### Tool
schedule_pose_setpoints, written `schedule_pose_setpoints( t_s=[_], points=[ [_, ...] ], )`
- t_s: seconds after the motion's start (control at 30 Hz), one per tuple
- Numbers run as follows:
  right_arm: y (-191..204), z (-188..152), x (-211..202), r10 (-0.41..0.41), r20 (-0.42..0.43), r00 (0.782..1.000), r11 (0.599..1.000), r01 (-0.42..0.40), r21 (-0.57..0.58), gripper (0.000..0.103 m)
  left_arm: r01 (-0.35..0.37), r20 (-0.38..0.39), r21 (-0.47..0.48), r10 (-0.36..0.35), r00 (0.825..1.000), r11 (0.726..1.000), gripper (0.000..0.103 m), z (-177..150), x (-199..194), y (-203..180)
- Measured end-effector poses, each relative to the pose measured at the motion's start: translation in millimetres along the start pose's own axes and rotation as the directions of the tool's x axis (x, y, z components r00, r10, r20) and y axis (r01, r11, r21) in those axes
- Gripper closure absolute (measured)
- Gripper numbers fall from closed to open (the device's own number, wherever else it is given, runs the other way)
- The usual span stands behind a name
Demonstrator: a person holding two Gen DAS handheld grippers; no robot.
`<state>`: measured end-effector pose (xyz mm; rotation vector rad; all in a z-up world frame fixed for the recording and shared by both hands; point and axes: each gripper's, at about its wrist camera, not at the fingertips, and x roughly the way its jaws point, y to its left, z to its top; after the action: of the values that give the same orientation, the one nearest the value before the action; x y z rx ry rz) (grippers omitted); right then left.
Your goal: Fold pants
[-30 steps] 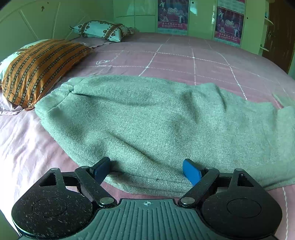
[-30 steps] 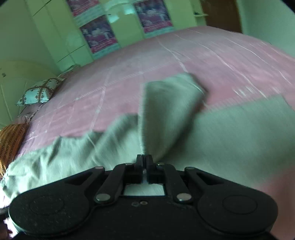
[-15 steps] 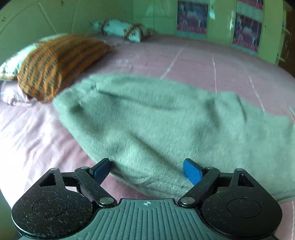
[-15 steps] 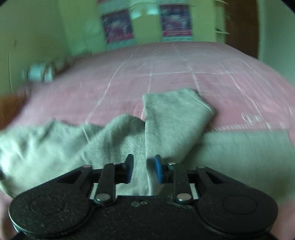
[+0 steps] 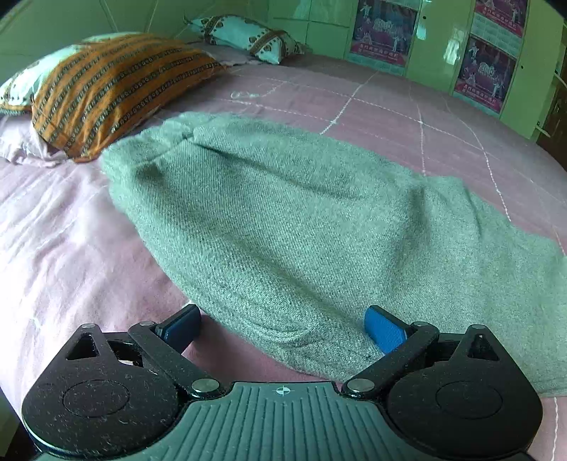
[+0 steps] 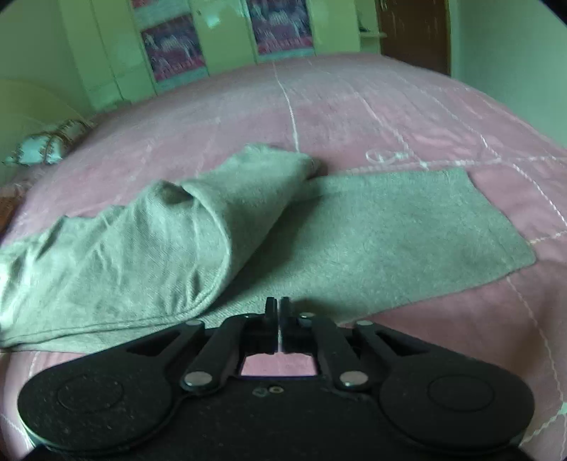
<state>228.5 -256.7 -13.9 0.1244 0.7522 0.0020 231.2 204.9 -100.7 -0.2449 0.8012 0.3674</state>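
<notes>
At nine o'clock in the left wrist view a striped orange pillow (image 5: 106, 88) lies on the pink bed (image 5: 53, 241), and a second, pale patterned pillow (image 5: 248, 33) sits toward eleven o'clock by the green wall. The grey-green pants (image 5: 301, 220) spread from the middle of that view out to three o'clock, their near hem reaching down to six o'clock. The left gripper (image 5: 281, 328) hangs low over that hem with its blue fingers (image 5: 384, 333) wide apart; the left finger is over bare sheet just beside the cloth, the right one over the cloth itself, and nothing is caught between them. Green wardrobe doors with posters (image 5: 384, 30) stand at one o'clock.

In the right wrist view a small pillow (image 6: 46, 147) shows at ten o'clock, blurred. The pants (image 6: 389, 230) lie across the middle of the bed (image 6: 354, 106): one leg is doubled over into a loose roll from nine o'clock toward twelve, resting on the other leg, which lies flat and runs out to three o'clock. The right gripper (image 6: 277, 308) sits at six o'clock, just at the near edge of the flat leg, its fingers pressed almost together with only a thin slit between; no cloth is visible between them. A dark door (image 6: 414, 32) stands at one o'clock
</notes>
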Motion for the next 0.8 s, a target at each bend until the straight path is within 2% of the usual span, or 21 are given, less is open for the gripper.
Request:
schedule_pose_setpoints(
  t_s=[0.1, 0.13, 0.23, 0.3, 0.33, 0.37, 0.4, 0.47, 0.5, 0.57, 0.6, 0.67, 0.7, 0.73, 0.8],
  points=[
    [21.2, 16.3, 1.7, 0.028, 0.072, 0.997, 0.994, -0.020, -0.107, 0.090, -0.011, 0.016, -0.005, 0.011, 1.000, 1.000, 0.004, -0.8, -4.8, 0.5],
    [29.5, 21.9, 6.7, 0.028, 0.081, 0.996, 0.989, -0.016, -0.148, 0.084, -0.014, 0.019, -0.011, 0.015, 1.000, 1.000, 0.004, 0.2, -4.6, 2.6],
    [53.4, 37.6, 33.4, 0.017, 0.067, 0.998, 0.960, 0.003, -0.280, 0.082, -0.021, 0.020, -0.021, 0.021, 1.000, 1.000, 0.004, 0.2, -5.5, 4.6],
    [68.3, 43.3, 54.5, -0.018, 0.037, 0.999, 0.918, 0.031, -0.395, 0.069, 0.004, -0.006, 0.009, -0.003, 1.000, 1.000, 0.005, 1.0, -7.4, -0.3],
    [74.6, 46.0, 61.6, -0.048, 0.049, 0.998, 0.896, 0.064, -0.440, 0.072, 0.018, -0.016, 0.047, -0.018, 1.000, 0.999, 0.004, 0.4, -8.9, -5.7],
    [78.0, 47.8, 66.6, -0.068, 0.054, 0.996, 0.878, 0.086, -0.470, 0.081, 0.006, -0.015, 0.076, -0.005, 1.000, 0.997, 0.004, -0.3, -9.9, -9.6],
    [72.9, 52.2, 65.6, -0.072, 0.054, 0.996, 0.892, 0.089, -0.444, 0.103, 0.001, -0.015, 0.088, 0.000, 1.000, 0.996, 0.004, -0.9, -10.1, -11.0],
    [46.5, 63.5, 49.4, -0.040, 0.061, 0.997, 0.965, 0.055, -0.256, 0.103, 0.020, -0.043, 0.049, -0.018, 0.999, 0.999, 0.004, -1.7, -5.4, -4.9],
    [31.2, 64.2, 36.5, -0.042, 0.083, 0.996, 0.986, 0.055, -0.161, 0.103, 0.026, -0.048, 0.037, -0.024, 0.999, 0.999, 0.002, -2.2, -3.2, -2.8],
    [-2.7, 54.5, 10.1, -0.028, 0.123, 0.992, 0.999, 0.025, 0.026, 0.103, 0.015, -0.046, 0.051, -0.013, 0.999, 0.999, 0.001, -2.6, -1.4, -5.1],
    [-28.1, 41.5, -1.5, -0.012, 0.135, 0.991, 0.982, -0.013, 0.186, 0.103, 0.013, -0.045, 0.058, -0.010, 0.999, 0.998, 0.001, -3.3, -0.9, -6.3],
    [-68.6, 9.9, -8.2, 0.026, 0.132, 0.991, 0.907, -0.078, 0.413, 0.103, 0.019, -0.047, 0.053, -0.016, 0.999, 0.998, 0.000, -2.7, -0.1, -6.0],
    [-83.2, -4.6, -4.3, 0.023, 0.109, 0.994, 0.879, -0.072, 0.471, 0.103, 0.023, -0.048, 0.049, -0.020, 0.999, 0.999, 0.000, -2.9, -0.7, -5.4],
    [-91.9, -15.1, 3.8, 0.036, 0.057, 0.998, 0.875, -0.059, 0.481, 0.103, 0.029, -0.050, 0.045, -0.026, 0.998, 0.999, 0.000, -2.2, -0.5, -4.4],
    [-94.0, -21.2, 3.8, 0.074, 0.071, 0.995, 0.890, -0.098, 0.445, 0.101, 0.036, -0.051, 0.039, -0.034, 0.998, 0.999, 0.000, -1.5, -1.5, -2.7]
  ],
)
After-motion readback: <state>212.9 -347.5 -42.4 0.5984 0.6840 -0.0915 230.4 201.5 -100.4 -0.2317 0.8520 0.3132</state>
